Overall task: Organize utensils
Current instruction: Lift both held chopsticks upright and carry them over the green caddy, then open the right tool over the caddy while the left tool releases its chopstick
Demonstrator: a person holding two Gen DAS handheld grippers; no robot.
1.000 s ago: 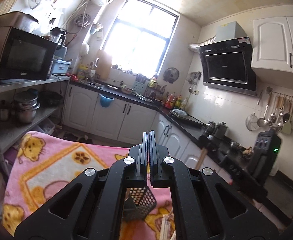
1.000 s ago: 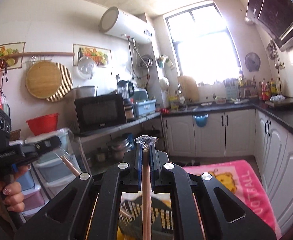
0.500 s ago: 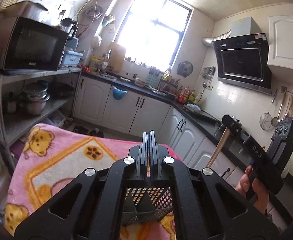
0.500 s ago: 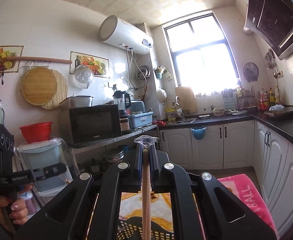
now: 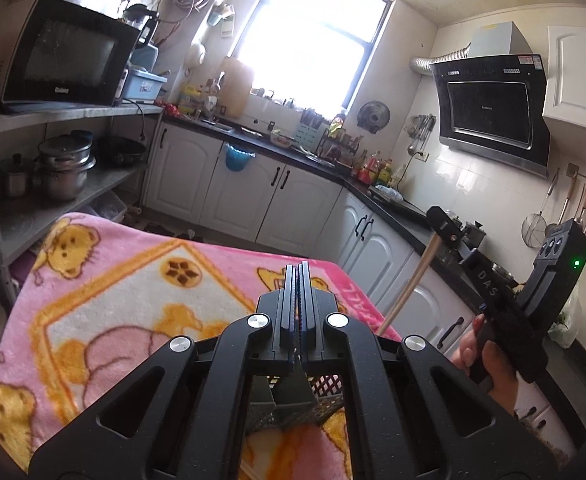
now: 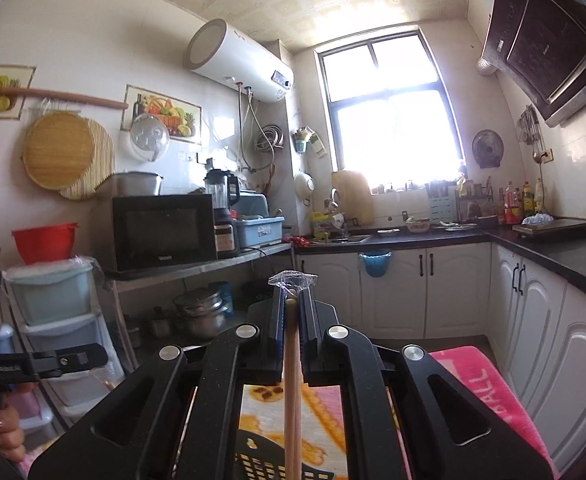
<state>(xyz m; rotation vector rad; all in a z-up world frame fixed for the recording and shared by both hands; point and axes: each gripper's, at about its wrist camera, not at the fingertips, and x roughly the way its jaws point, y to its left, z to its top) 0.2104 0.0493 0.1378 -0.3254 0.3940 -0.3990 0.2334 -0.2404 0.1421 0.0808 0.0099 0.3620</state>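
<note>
Left claw (image 5: 297, 276): lower centre of the left wrist view, black fingers pressed together with nothing between them, pointing level over the pink cartoon-bear blanket (image 5: 105, 304) that covers the desk. Directly below its fingers, at the bottom of the frame, sits the dark perforated plastic utensil basket (image 5: 293, 408), resting on the blanket; its inner dividers are partly visible.

Right claw (image 6: 291, 304): lower centre of the right wrist view, clamped on a pair of light wooden chopsticks (image 6: 291, 392) that run lengthwise between the fingers down to the bottom edge. A scrap of clear plastic wrap (image 6: 293, 281) caps the tips. The black basket shows beneath the chopsticks at the bottom of this frame.

In the left view, the right claw stands at the right edge, held by a hand (image 5: 489, 360), tilted so the chopsticks slant down-left toward the basket.
</note>
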